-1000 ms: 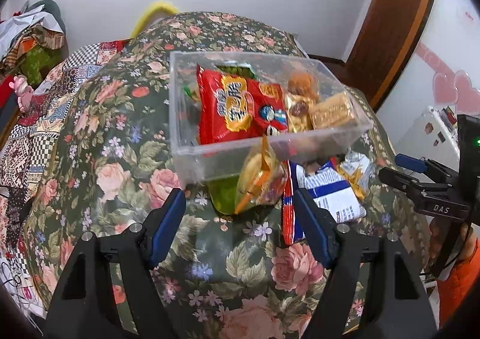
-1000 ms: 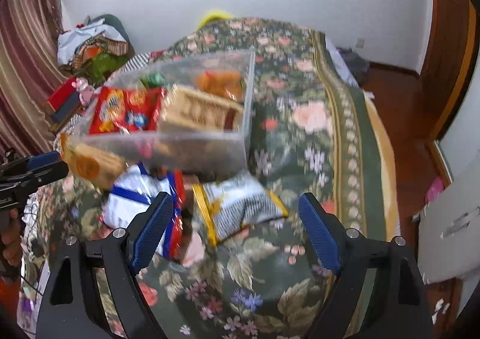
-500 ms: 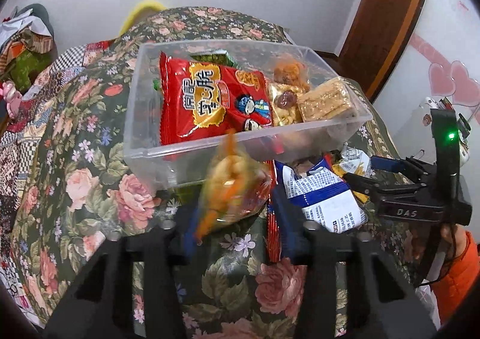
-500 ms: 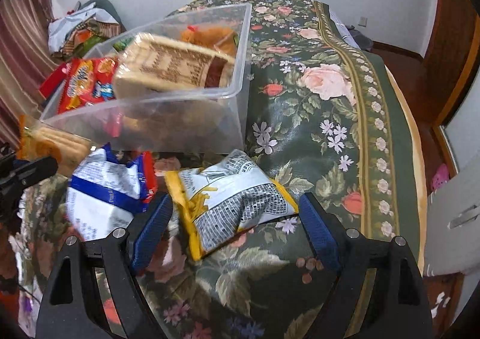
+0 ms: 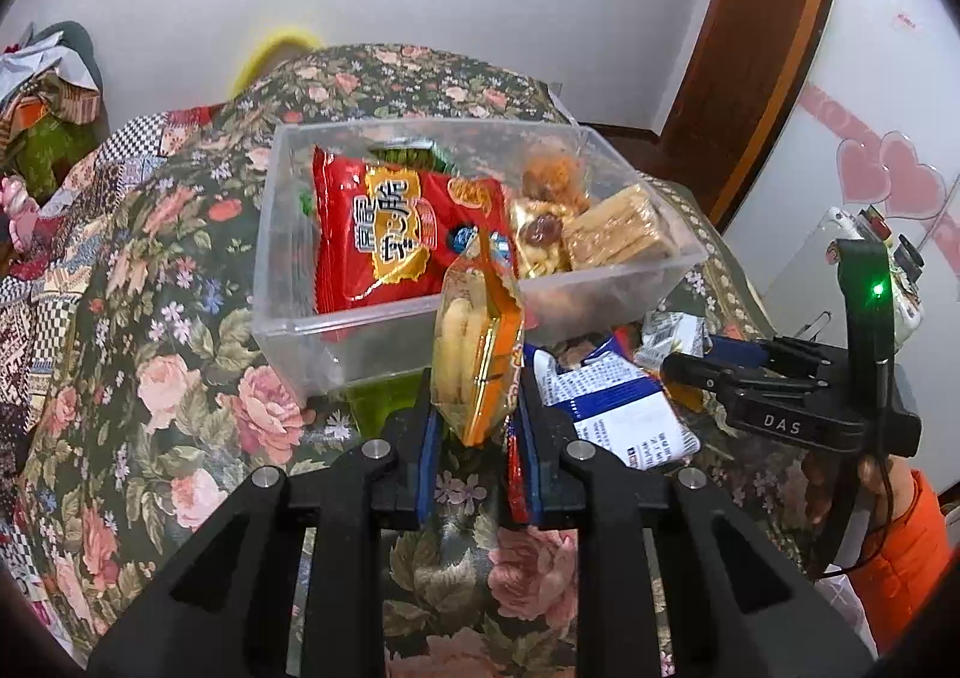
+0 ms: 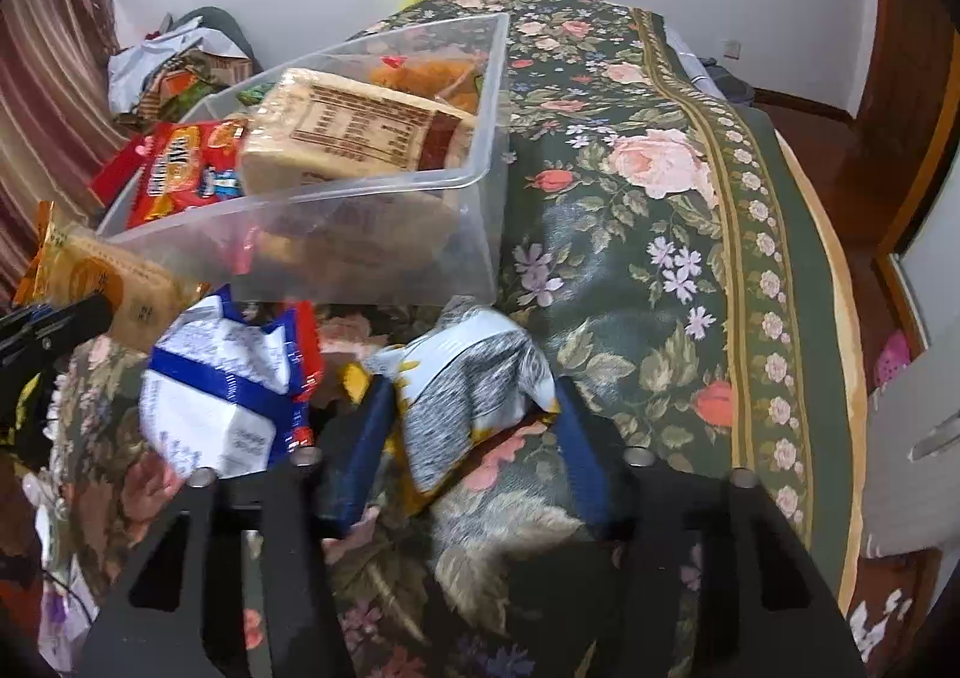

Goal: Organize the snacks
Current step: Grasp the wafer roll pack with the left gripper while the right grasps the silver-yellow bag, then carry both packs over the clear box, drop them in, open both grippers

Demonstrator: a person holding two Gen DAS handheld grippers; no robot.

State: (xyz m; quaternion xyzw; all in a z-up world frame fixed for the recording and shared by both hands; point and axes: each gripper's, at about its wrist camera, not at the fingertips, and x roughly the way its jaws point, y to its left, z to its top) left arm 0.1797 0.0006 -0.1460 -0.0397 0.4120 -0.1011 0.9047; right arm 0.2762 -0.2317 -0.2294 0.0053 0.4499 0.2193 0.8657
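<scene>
My left gripper (image 5: pixel 477 426) is shut on an orange biscuit packet (image 5: pixel 477 354) and holds it upright just in front of the clear plastic box (image 5: pixel 384 318); the packet also shows in the right wrist view (image 6: pixel 108 276). The box (image 6: pixel 480 150) holds a red snack bag (image 5: pixel 390 234), a tan wafer pack (image 6: pixel 354 132) and other snacks. My right gripper (image 6: pixel 474 426) has its fingers close around a grey-and-white snack bag (image 6: pixel 474 384) on the floral cloth, pressing its sides. A blue-and-white bag (image 6: pixel 222 390) lies to its left.
The snacks lie on a round table under a green floral cloth (image 6: pixel 648 258). A small white packet (image 5: pixel 672 330) lies by the right gripper (image 5: pixel 780 384). Clothes are piled at the back left (image 6: pixel 174 72). A wooden door (image 5: pixel 762 36) stands at the right.
My left gripper closed on the orange biscuit packet and lifted it upright. My right gripper moved down to the grey-and-white bag and narrowed around it.
</scene>
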